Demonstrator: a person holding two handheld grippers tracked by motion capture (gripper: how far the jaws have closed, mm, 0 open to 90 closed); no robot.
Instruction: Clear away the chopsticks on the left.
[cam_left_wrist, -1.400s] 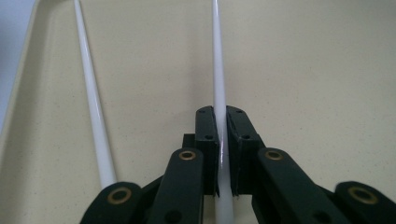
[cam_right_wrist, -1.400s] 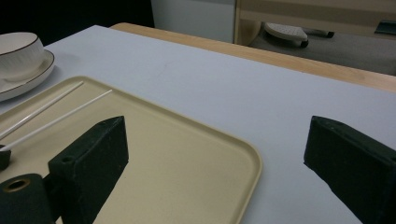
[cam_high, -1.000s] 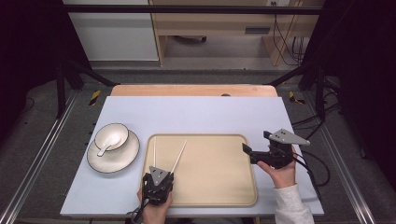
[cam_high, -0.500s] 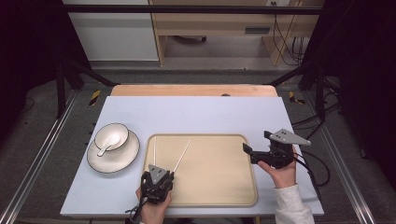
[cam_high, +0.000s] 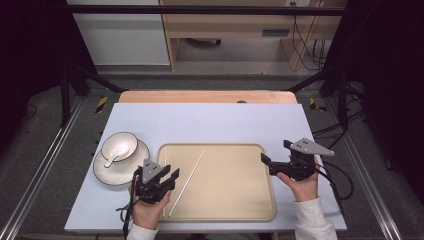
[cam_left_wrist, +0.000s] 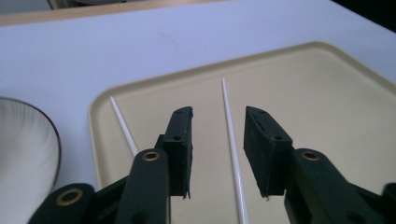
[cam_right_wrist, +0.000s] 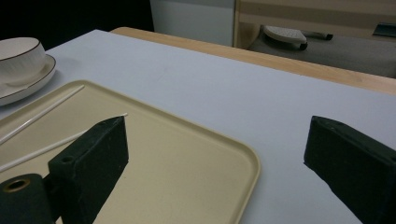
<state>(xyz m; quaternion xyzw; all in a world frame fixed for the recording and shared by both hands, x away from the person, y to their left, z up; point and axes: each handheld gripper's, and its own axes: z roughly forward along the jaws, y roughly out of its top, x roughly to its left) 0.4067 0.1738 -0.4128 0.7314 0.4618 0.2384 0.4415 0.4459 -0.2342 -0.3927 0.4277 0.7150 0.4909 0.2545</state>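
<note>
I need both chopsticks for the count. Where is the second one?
In the left gripper view, the second chopstick lies on the tray by its left rim, left of the left claw, near the plate.

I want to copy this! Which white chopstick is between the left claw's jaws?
The slanted chopstick farther inside the tray. The other chopstick lies outside the left claw, beside the tray's edge.

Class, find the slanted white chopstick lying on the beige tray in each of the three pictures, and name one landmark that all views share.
High view: the slanted chopstick lies on the tray's left part, beside the left gripper.
Left gripper view: it runs up between the open jaws.
Right gripper view: it lies at the left, partly behind the left-hand jaw.
Shared landmark: the beige tray.
</note>
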